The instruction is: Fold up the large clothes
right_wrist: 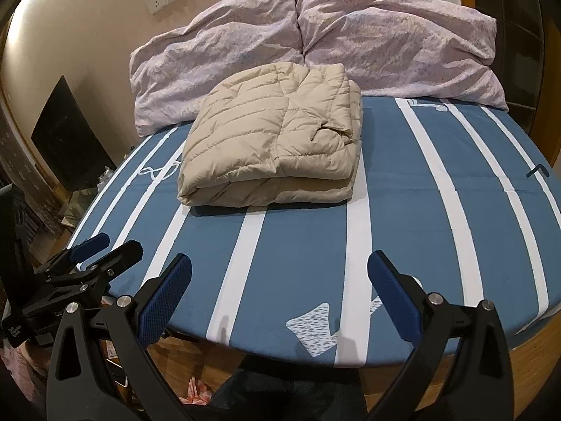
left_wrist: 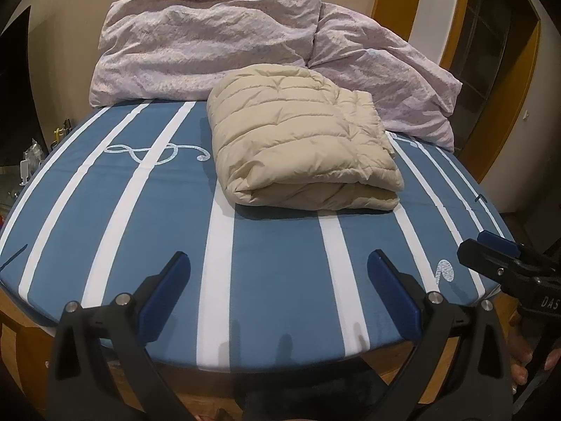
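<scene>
A beige quilted puffer jacket (left_wrist: 301, 140) lies folded into a thick rectangular bundle on the blue-and-white striped bed sheet (left_wrist: 273, 245); the right wrist view shows the same jacket (right_wrist: 273, 147) with the sheet (right_wrist: 403, 210) around it. My left gripper (left_wrist: 278, 266) hovers open over the bed's near edge, well short of the jacket, holding nothing. My right gripper (right_wrist: 280, 270) is likewise open and empty above the near edge. Each gripper shows at the side of the other's view: the right one (left_wrist: 498, 256) and the left one (right_wrist: 105, 249).
Two crumpled pale-pink pillows (left_wrist: 210, 42) (right_wrist: 385, 35) lean against the wall behind the jacket. The wooden bed frame (right_wrist: 526, 358) runs under the near edge. A black panel (right_wrist: 66, 140) and clutter stand left of the bed. A wooden door frame (left_wrist: 519, 70) is at the right.
</scene>
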Demonstrator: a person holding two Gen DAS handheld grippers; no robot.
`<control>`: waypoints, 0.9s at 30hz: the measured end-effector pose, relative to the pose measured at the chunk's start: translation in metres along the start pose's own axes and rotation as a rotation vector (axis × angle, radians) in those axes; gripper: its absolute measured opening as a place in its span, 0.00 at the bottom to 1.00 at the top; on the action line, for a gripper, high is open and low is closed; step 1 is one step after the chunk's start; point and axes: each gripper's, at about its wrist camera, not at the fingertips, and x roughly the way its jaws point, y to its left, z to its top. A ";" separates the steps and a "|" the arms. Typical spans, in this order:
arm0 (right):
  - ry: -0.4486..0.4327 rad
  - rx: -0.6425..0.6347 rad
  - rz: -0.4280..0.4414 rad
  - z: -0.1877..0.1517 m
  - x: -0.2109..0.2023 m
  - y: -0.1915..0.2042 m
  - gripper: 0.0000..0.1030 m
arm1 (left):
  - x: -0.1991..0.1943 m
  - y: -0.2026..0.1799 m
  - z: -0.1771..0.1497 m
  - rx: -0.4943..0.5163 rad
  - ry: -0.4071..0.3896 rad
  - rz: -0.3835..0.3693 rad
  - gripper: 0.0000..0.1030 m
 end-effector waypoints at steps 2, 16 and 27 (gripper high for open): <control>-0.002 0.002 0.003 0.000 -0.001 0.000 0.99 | -0.002 0.000 0.000 -0.003 0.001 -0.003 0.98; -0.004 0.003 0.007 -0.001 -0.004 0.003 0.99 | -0.004 -0.004 0.001 -0.008 0.013 -0.019 0.98; 0.003 0.006 0.011 -0.001 -0.003 0.002 0.99 | -0.003 -0.007 0.003 -0.003 0.017 -0.019 0.98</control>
